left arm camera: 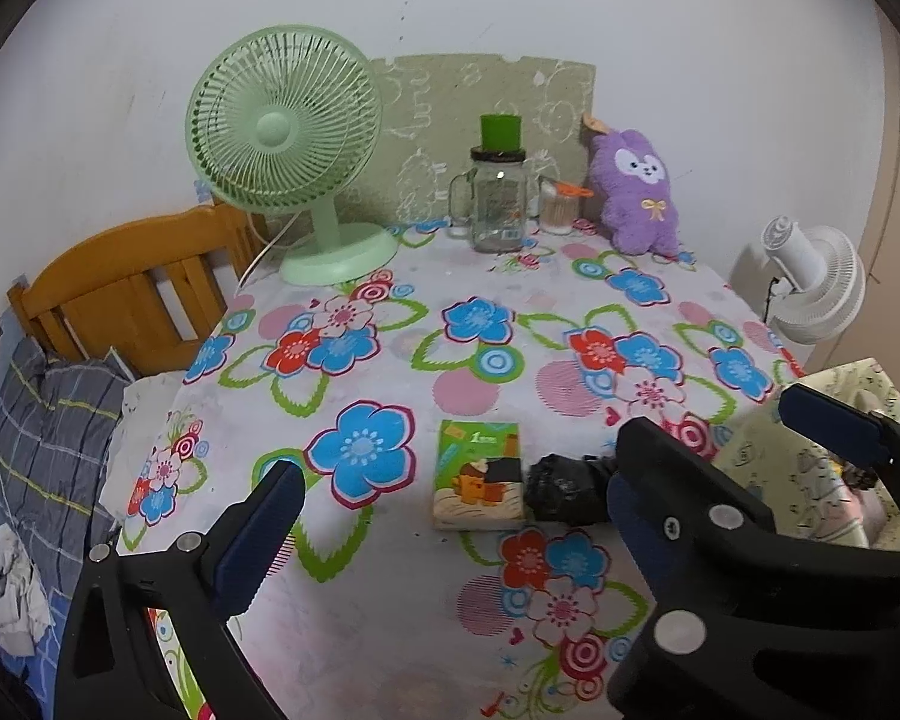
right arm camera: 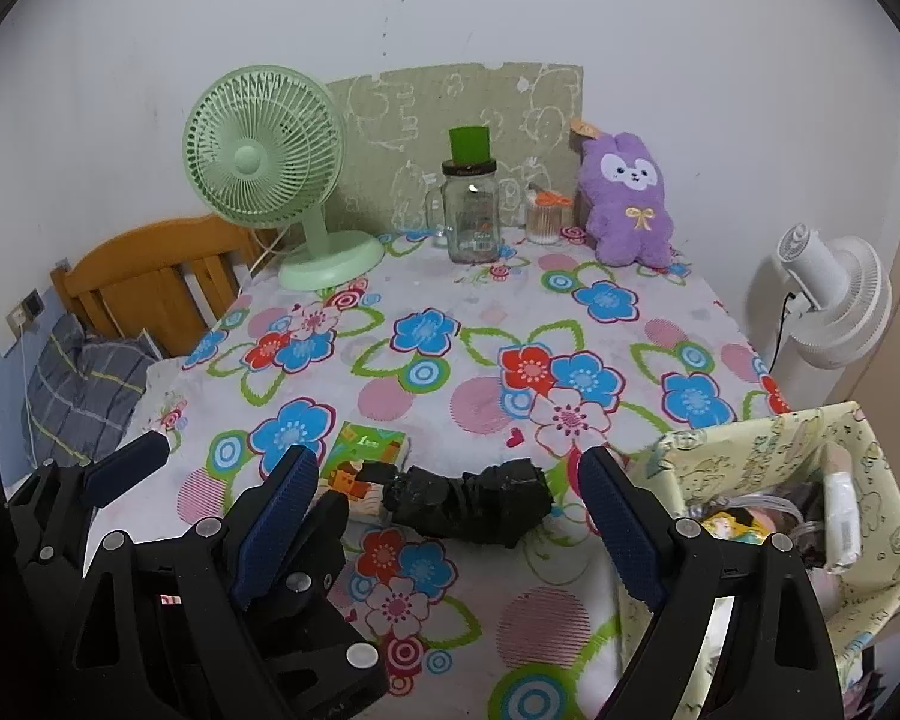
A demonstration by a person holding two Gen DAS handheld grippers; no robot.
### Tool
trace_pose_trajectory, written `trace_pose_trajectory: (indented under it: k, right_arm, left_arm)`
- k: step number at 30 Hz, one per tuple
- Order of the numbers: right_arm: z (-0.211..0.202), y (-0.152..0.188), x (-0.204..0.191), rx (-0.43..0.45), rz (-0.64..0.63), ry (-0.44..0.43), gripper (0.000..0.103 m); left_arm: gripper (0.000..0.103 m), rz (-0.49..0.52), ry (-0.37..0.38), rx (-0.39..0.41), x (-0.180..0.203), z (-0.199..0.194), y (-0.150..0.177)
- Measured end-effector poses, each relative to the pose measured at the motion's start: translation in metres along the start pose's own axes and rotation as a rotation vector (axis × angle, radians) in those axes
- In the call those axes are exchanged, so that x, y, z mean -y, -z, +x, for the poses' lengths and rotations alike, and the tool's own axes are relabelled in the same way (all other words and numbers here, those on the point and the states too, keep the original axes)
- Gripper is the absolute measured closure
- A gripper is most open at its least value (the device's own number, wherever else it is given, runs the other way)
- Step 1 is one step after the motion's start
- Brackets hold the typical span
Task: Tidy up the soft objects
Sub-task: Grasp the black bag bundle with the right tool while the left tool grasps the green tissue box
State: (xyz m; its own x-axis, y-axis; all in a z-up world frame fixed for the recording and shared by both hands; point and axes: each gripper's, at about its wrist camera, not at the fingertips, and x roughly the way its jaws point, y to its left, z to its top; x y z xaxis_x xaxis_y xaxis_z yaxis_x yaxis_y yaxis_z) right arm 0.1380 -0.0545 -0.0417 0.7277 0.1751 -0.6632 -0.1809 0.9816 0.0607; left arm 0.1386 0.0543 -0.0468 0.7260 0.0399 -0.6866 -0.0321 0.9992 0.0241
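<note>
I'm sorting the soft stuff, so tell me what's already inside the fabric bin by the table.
The fabric bin holds a white wrapped packet, clear plastic packaging and something yellow and printed. Its walls hide everything lower down.

black bundle (left arm camera: 564, 495): right end behind hand-held gripper | basket (right arm camera: 870, 438): contents jumbled, cut by edge

A pale green plastic desk fan (left arm camera: 285, 138) stands at the far left of the floral tablecloth (left arm camera: 390, 588). Right of the fan sits a clear glass handled jar (left arm camera: 497, 204) topped by a green cylinder (left arm camera: 500, 131); beyond the fan's left, a wooden headboard (left arm camera: 126, 294).
</note>
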Motion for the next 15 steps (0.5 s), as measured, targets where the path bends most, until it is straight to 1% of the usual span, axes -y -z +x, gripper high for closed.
trace_pose_trajectory:
  k: [5, 15]
  right_arm:
    - [0.016, 0.002, -0.003, -0.034, 0.009, -0.008, 0.018]
    - [0.054, 0.01, -0.002, -0.111, 0.026, 0.016, 0.021]
  left_arm:
    - [0.002, -0.008, 0.002, -0.032, -0.008, 0.017, 0.003]
    - [0.003, -0.014, 0.015, -0.116, -0.01, 0.055, 0.012]
